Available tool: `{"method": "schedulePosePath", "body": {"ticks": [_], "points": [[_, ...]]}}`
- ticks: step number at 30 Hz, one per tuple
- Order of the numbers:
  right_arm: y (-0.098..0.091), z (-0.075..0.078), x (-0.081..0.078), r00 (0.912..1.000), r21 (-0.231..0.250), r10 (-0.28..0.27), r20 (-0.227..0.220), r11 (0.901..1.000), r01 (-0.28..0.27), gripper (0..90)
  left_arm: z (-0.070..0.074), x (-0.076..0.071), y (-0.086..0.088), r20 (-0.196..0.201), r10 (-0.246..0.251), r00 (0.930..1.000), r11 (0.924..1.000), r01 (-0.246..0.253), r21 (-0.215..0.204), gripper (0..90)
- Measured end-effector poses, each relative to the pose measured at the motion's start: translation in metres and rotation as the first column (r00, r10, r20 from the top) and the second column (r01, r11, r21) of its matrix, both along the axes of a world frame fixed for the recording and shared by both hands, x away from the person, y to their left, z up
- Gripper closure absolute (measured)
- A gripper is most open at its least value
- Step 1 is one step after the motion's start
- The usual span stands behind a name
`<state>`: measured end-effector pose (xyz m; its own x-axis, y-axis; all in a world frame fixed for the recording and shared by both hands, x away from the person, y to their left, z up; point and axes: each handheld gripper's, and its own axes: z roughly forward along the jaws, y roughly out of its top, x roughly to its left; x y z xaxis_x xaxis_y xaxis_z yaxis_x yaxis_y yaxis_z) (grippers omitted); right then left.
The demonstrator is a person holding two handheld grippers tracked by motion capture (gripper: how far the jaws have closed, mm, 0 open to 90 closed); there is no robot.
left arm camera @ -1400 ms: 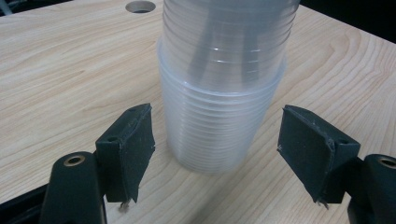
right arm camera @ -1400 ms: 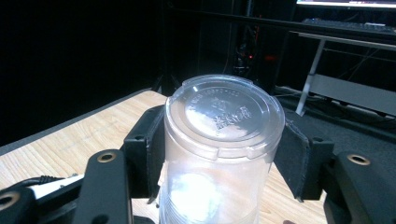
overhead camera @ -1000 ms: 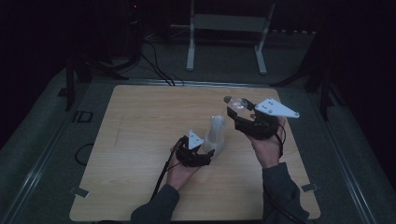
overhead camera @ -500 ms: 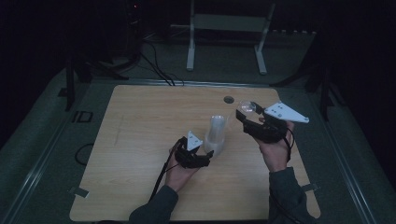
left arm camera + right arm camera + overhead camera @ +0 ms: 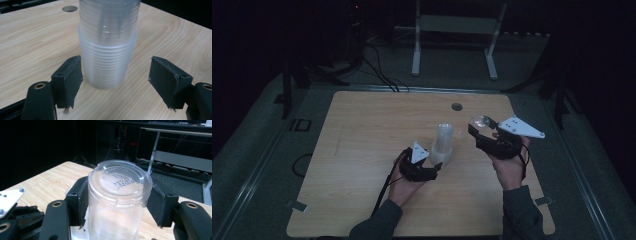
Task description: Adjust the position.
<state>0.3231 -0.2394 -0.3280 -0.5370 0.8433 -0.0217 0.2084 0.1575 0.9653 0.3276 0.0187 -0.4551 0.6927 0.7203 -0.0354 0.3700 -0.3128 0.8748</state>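
Observation:
A stack of clear plastic cups [image 5: 443, 145] [image 5: 107, 50] stands upright near the middle of the wooden table [image 5: 362, 150]. My left gripper [image 5: 438, 164] [image 5: 117, 77] rests on the table with its jaws around the foot of the stack. The left pad is right beside the stack and the right pad stands clear of it, so the gripper is open. To the right of the stack and above the table, my right gripper [image 5: 477, 127] [image 5: 117, 202] is shut on a single clear cup [image 5: 479, 121] [image 5: 120, 195], whose base faces the camera.
A round hole [image 5: 456, 106] [image 5: 69, 8] sits in the tabletop behind the stack. A pale metal stand [image 5: 452, 30] is on the floor beyond the far edge, with cables [image 5: 377, 75] to its left. Dark floor surrounds the table.
My right gripper has carried the single cup to the right and slightly down, away from the top of the stack. The left gripper and the stack have stayed put.

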Motion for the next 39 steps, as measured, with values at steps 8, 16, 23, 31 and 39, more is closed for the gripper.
{"method": "schedulePosePath", "body": {"ticks": [8,16,23,31,39], "points": [[-0.003,-0.01,-0.003,0.9998,0.008,-0.005,-0.02,0.9999,0.006,39.9,0.004,-0.006,-0.003,0.021,-0.028,0.9994,0.9996,0.028,-0.007,26.6],[-0.006,-0.023,-0.006,0.9987,0.025,-0.011,-0.049,0.9996,0.013,40.1,0.01,-0.011,-0.006,0.042,-0.055,0.9976,0.9983,0.056,-0.017,26.6],[-0.007,-0.033,-0.008,0.9967,0.04,-0.018,-0.079,0.999,0.021,40.1,0.013,-0.015,-0.01,0.057,-0.073,0.9957,0.9968,0.075,-0.027,26.6],[-0.01,-0.043,-0.008,0.9933,0.072,-0.006,-0.116,0.9973,0.015,40.1,0.016,-0.018,-0.014,0.069,-0.103,0.9923,0.9941,0.105,-0.029,26.6],[-0.013,-0.05,-0.009,0.9893,0.1,0.007,-0.146,0.995,0.007,40.3,0.019,-0.022,-0.02,0.089,-0.142,0.9858,0.989,0.145,-0.029,26.6]]}}
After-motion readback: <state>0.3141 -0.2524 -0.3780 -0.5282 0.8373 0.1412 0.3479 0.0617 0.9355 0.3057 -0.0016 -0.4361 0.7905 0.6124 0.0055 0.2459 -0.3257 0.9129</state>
